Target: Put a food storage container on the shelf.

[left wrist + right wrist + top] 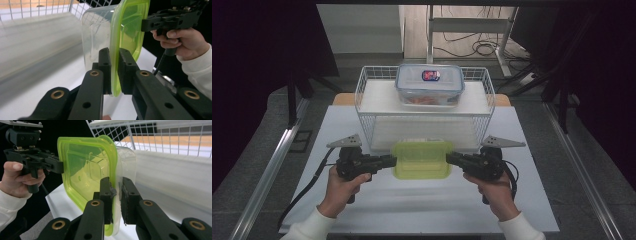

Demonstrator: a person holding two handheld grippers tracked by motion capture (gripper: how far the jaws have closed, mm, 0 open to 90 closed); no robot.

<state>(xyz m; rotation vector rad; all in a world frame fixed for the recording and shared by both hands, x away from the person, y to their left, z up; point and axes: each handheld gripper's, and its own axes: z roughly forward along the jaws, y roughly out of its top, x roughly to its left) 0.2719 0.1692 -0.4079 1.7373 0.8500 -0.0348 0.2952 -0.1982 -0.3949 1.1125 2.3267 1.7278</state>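
Green-lidded box [421, 159] sits at the near foot of the wire rack [362, 95], on the white table [422, 210], held between both tools. My left gripper [393, 161] is clamped on the lid's left rim; my right gripper [449, 158] is clamped on the right rim. Lid edge sits between the jaws in both gripper views [114, 72] [115, 195]. Box looks empty: clear thin plastic, likely light. Lid seems soft and bendy, so I expect flex and some slip at the lip. Best hold, I judge: mid-rim both sides, even pressure. A second box with a blue lid [429, 82] rests on the rack's top shelf.
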